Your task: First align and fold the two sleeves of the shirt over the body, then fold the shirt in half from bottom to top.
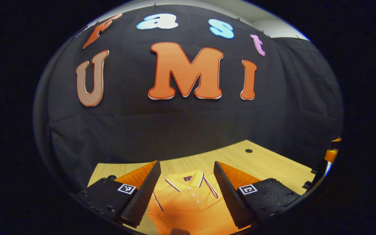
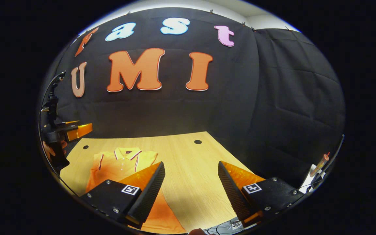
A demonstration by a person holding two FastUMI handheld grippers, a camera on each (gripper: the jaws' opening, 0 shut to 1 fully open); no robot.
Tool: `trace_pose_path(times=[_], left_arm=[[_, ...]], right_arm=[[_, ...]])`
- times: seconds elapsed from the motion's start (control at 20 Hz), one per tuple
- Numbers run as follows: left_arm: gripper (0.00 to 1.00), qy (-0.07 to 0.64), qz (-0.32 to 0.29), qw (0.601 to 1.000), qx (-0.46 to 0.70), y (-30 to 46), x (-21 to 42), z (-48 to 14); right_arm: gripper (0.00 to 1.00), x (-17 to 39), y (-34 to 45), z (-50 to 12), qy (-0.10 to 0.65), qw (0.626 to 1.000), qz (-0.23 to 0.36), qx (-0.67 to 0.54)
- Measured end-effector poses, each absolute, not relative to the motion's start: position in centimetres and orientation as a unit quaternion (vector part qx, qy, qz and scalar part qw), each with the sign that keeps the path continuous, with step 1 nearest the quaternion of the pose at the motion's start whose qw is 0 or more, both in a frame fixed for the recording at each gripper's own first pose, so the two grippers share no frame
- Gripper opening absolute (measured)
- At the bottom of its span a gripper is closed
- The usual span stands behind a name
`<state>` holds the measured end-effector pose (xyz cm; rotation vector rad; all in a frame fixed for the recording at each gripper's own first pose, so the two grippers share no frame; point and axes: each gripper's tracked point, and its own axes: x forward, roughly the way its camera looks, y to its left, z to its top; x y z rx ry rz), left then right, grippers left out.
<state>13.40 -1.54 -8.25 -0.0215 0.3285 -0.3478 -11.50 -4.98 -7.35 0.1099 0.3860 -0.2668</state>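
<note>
Hovering over shirt (image 1: 188, 199) on desk (image 2: 188, 163), both tongs (image 1: 187, 192) (image 2: 191, 192) gaping wide, gripping nothing. Risking bunched, misaligned sleeves by pinching one layer too many.

The left gripper (image 1: 187, 192) holds its fingers (image 1: 142, 195) spread wide apart, gripping nothing. The right gripper (image 2: 191, 192) likewise has its fingers (image 2: 147, 194) parted and empty.

The shirt (image 1: 191, 202) is orange-yellow, its collar and placket edged with thin dark and white stripes, white buttons down the front. The surface (image 2: 191, 169) is pale wood grain with small dark holes.
</note>
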Motion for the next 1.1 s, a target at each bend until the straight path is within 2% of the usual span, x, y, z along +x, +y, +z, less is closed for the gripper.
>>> trace_pose_path(times=[0.2,0.35,0.75,1.1], left_arm=[[0.97,0.113,-0.110,0.987,0.003,0.5,9.6,-4.1],[0.96,0.113,-0.066,0.991,0.016,2.0,6.0,-2.4],[0.97,0.192,0.017,0.980,0.048,6.3,-3.6,-6.6],[0.97,0.273,0.025,0.960,0.056,7.9,-8.2,-11.8]], right_arm=[[1.00,-10.8,-4.2,-7.6,0.175,0.981,-0.072,0.035],[1.00,-11.2,-3.8,-9.1,0.177,0.983,-0.029,0.039],[1.00,-12.9,-2.9,-16.3,0.249,0.965,0.065,0.047],[1.00,-15.8,-0.4,-21.3,0.321,0.938,0.125,0.049]])
